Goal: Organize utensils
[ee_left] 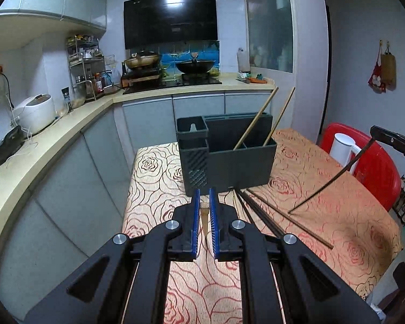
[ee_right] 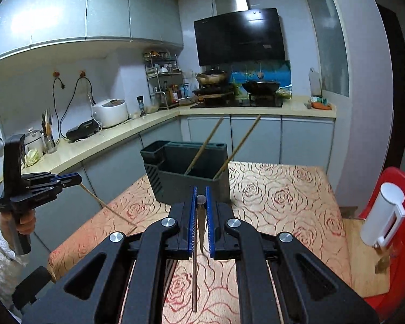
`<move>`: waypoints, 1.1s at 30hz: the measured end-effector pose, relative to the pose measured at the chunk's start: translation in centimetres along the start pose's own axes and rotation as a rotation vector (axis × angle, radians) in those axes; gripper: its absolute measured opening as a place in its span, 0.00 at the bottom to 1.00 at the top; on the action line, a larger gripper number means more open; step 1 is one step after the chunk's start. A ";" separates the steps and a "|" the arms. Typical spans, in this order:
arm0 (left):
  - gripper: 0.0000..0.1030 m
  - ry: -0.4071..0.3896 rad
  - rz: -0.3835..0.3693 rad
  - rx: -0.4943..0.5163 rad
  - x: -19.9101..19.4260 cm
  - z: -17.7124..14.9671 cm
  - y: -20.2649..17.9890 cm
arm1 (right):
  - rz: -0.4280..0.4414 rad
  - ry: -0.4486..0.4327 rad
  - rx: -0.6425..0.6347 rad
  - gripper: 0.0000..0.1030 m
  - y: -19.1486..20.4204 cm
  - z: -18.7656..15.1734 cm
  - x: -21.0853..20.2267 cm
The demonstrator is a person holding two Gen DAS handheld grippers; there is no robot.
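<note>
A dark grey utensil holder (ee_left: 229, 159) stands on the rose-patterned table, with two wooden chopsticks (ee_left: 253, 120) leaning in its right compartments. It also shows in the right wrist view (ee_right: 191, 181). My left gripper (ee_left: 204, 197) is shut on a light wooden chopstick (ee_left: 204, 217), seen from the side in the right wrist view (ee_right: 108, 206), with its lower tip on the cloth. My right gripper (ee_right: 201, 195) is shut on a dark chopstick (ee_right: 201, 216); it also shows in the left wrist view (ee_left: 329, 178), slanting down to the table. Several dark chopsticks (ee_left: 259, 216) lie before the holder.
The table (ee_right: 283, 197) is covered with a patterned cloth. A red chair (ee_right: 391, 216) with a white kettle (ee_right: 383, 216) stands at the right. A kitchen counter (ee_right: 94, 148) with a rice cooker and stove runs along the left and back.
</note>
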State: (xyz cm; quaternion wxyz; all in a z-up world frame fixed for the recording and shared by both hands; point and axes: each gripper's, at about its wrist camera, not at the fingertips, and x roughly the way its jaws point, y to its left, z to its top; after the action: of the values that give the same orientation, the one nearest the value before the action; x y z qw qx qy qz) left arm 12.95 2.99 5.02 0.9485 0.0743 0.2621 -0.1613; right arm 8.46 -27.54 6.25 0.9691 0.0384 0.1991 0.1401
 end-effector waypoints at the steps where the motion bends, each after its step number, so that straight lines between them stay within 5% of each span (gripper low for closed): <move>1: 0.07 0.001 -0.003 -0.001 0.1 0.3 0.1 | 0.000 -0.002 -0.001 0.08 0.0 0.4 0.1; 15: 0.07 0.032 -0.030 0.015 0.6 3.6 0.5 | 0.002 0.033 -0.018 0.08 0.1 4.6 1.4; 33: 0.07 -0.028 -0.040 0.060 -0.1 10.6 -0.4 | -0.026 -0.005 -0.072 0.08 0.5 12.1 2.1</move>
State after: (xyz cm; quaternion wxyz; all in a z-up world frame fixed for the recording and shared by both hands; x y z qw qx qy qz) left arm 17.80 0.28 14.10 0.9461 0.0953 0.2453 -0.1890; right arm 15.04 -26.70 16.65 0.9721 0.0012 0.1921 0.1345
